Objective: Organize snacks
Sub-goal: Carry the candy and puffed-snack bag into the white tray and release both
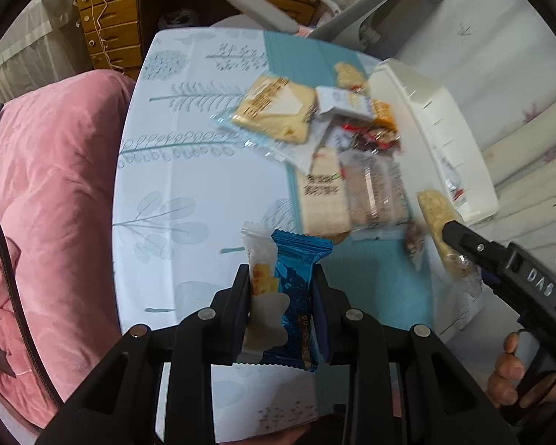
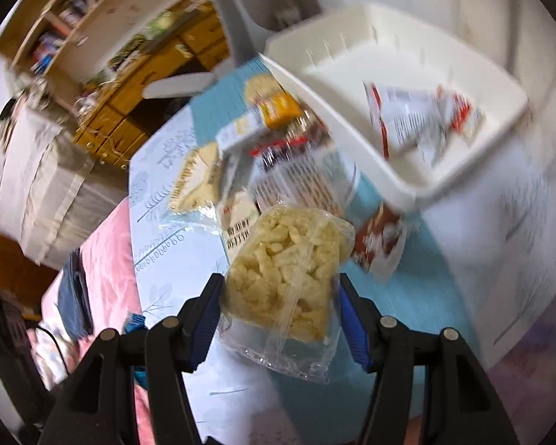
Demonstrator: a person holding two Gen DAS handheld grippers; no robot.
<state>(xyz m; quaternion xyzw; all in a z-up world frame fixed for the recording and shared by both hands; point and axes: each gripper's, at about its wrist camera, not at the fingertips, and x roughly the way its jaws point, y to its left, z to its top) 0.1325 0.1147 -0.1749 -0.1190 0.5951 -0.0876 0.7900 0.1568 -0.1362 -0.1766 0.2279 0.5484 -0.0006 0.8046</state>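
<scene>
We have a packet in each claw. Our left claw is clamped narrow on two small packets at once, a blue foil wafer packet and a white cheese-print packet pressed side by side between the pads, lifted clear of the worktop. Our right claw stands at middling width, gripping a clear-wrapped puffed rice bar by its sides; in the left wrist view that bar hangs just near the near end of the white bin.

The bin sits on the right of the worktop, with one red-and-white packet already lying inside. The loose snack pile lies just left of the bin, some packets touching its wall.

What worries us:
- The two packets in the left claw are held only by squeeze against each other; the smooth foil may let one slide out if we tilt or swing.
- The rice bar is brittle and its wrapper loose; we judge that a tighter pinch could crumble it, while a slack one lets the film slip.
- Both views are smeared, so a hurried drop may catch the bin's rim and fall on the pile.
- Both claws heading for the bin could collide.
</scene>
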